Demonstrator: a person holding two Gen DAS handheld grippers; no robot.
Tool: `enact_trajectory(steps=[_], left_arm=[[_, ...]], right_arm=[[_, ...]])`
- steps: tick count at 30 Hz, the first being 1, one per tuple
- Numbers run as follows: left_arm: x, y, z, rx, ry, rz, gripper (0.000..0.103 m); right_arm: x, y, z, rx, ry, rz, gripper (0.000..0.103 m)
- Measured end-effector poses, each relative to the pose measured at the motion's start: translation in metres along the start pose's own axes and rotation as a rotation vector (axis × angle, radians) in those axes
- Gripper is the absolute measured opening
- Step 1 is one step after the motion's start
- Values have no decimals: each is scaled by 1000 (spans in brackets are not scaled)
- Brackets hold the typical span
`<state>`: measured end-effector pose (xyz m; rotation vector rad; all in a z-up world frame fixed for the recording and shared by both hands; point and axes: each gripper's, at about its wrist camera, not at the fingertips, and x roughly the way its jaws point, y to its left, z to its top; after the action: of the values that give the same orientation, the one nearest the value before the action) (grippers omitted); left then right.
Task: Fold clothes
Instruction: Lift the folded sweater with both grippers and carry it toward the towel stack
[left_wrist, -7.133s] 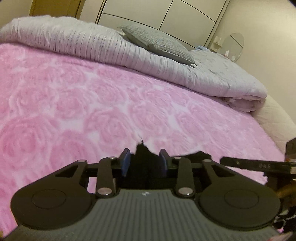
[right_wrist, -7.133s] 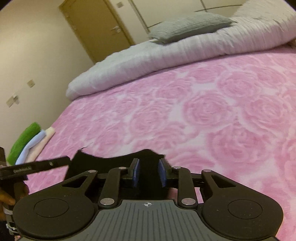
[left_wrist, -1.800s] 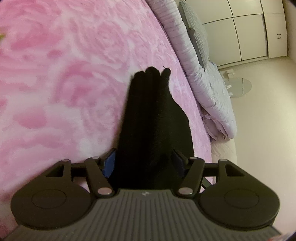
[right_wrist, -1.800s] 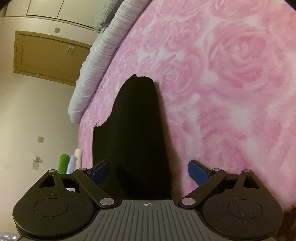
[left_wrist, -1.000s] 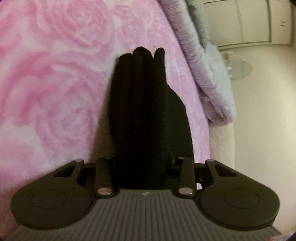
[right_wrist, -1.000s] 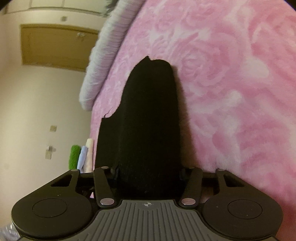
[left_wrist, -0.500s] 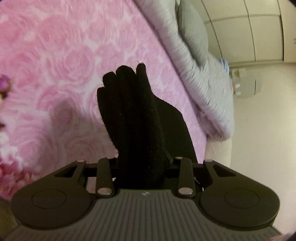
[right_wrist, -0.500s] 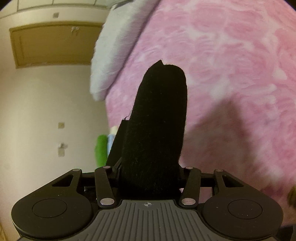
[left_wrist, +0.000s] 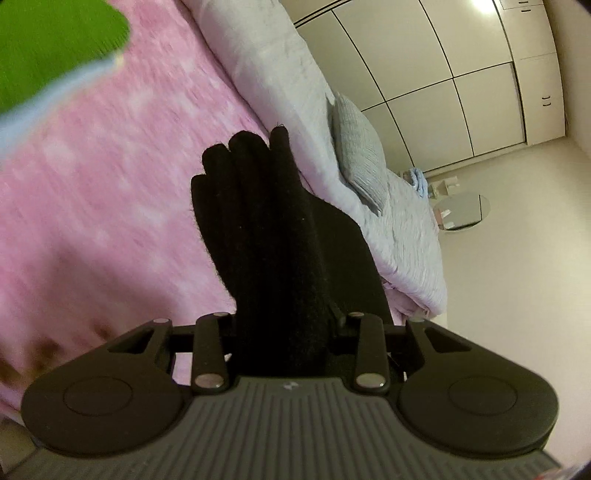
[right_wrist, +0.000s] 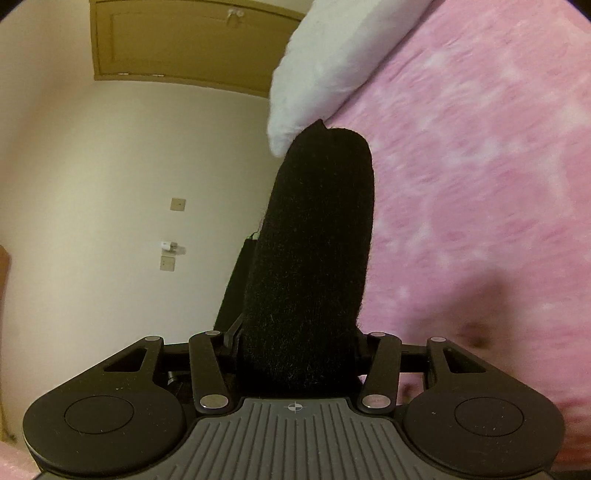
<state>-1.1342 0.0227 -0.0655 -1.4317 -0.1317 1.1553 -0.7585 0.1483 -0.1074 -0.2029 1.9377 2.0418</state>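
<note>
The folded black garment (left_wrist: 280, 236) hangs clear of the pink bedspread (left_wrist: 110, 184), clamped at one end by the left tool (left_wrist: 286, 332) and at the other by the right tool (right_wrist: 299, 343). Each bundle juts straight forward from its jaws, so the long axis spans between the hands, neither nearer. A stack with a green towel (left_wrist: 48, 44) lies up-left, probably its destination.

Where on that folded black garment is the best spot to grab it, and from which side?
Grab the folded black garment at its two short ends, one claw from each side, as the left claw and right claw do: the thick bundle spans both, so it keeps its folds.
</note>
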Motion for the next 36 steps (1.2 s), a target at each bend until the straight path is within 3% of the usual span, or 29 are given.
enact_trajectory(steps=[4,8,16,24,32,36], left_arm=[[-52,55,83,28,33,38,31],[-84,109,152,36,16,59,31],[-98,181,251,79,-37,61,31],[-66,217,301,114,-42,18,31],[-37,251,301,125,15,73,33],[-32,265,302,93,12,102,37]], right_arm=[[105,34,-27,43,-13,0,49],[202,60,-39,39,-8,13,49],[350,79,-29,-28,7,-2,49],[397,71,-9,-89,-53,-9,49],[420,40,-6,-71,-73,-105,50],[428,36,-7,-76,-55,-176,56]])
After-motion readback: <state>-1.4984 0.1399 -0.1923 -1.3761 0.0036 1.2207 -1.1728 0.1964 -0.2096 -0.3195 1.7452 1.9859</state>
